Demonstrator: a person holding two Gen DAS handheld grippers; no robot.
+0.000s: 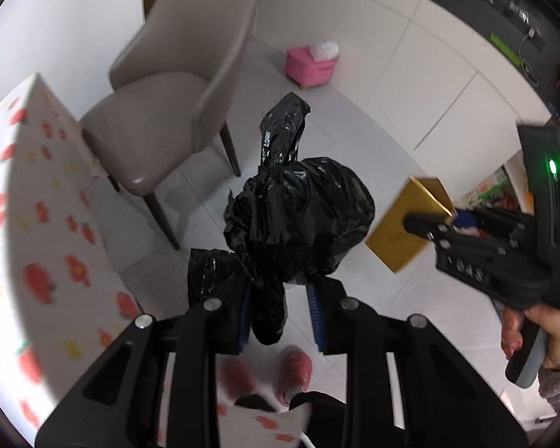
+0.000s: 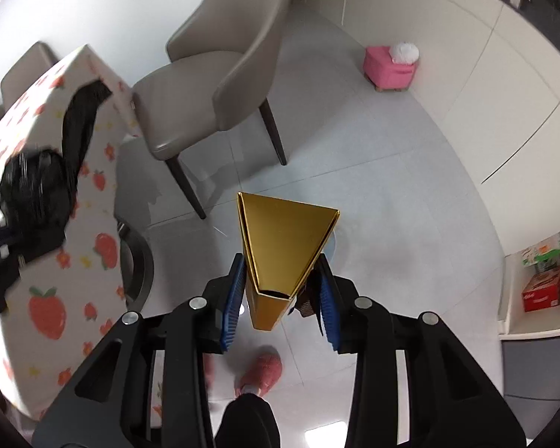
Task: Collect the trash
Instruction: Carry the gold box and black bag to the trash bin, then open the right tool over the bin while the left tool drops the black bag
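My left gripper is shut on the twisted neck of a full black trash bag and holds it in the air above the floor. The bag also shows blurred at the left of the right wrist view, beside the table. My right gripper is shut on a flattened gold box that points forward over the floor. In the left wrist view the gold box and the right gripper are to the right of the bag.
A table with a strawberry-print cloth stands at the left. A grey chair stands ahead beside it. A pink stool sits by the white cabinets. Shelves with boxes are at the right. My pink slippers are below.
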